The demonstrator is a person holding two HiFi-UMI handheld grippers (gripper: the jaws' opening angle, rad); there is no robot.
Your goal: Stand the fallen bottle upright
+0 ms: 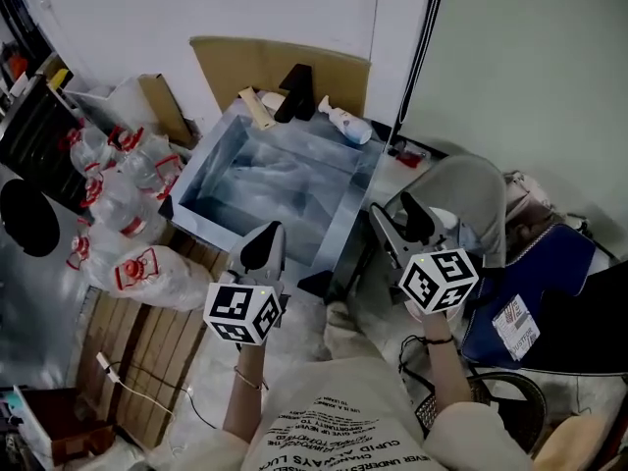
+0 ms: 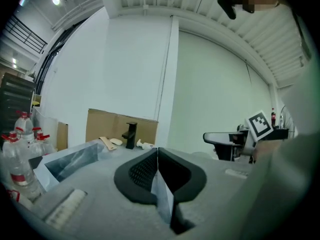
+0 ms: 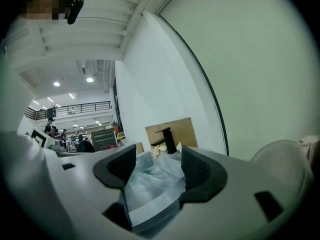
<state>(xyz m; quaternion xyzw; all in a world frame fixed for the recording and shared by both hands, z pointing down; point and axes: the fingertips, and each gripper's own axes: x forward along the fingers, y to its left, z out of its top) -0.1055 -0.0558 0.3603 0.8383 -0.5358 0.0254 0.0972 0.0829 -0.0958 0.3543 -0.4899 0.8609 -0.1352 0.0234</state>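
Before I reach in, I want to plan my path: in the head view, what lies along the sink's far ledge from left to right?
Beige flat piece → black faucet → fallen white bottle.

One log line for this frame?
bottle: lying behind sink, untouched | left gripper: shut, empty | right gripper: open, empty
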